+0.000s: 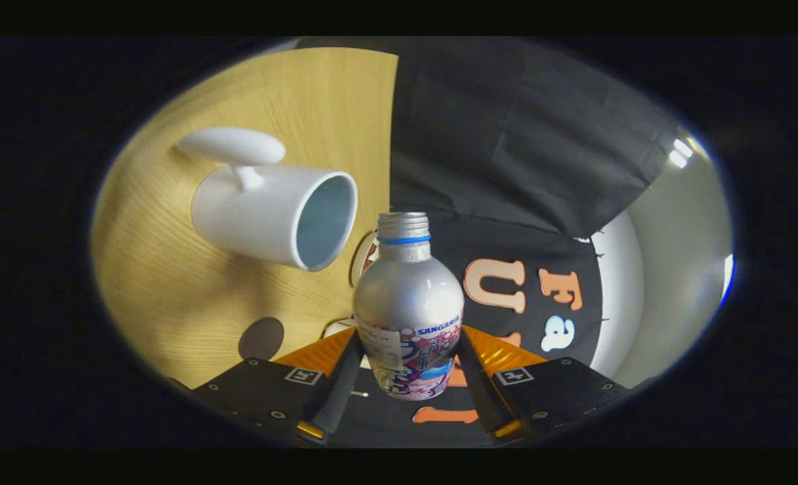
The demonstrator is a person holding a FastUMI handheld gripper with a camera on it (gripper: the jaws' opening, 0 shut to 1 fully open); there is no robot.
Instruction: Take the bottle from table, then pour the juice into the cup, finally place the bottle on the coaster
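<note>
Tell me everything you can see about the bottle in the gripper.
The bottle is a silver metal-looking one with a rounded shoulder, a short threaded neck with a blue ring, and no cap on. A colourful printed label wraps its lower body. It sits between the gripper's jaws, which press on both sides of the label. Its open mouth is close to the white cup's rim.

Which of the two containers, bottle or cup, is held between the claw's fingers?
The silver bottle: both claw fingers press its sides. The white cup stands apart on the table.

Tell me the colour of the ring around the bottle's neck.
Blue, on the bottle held in the gripper; gripper view.
</note>
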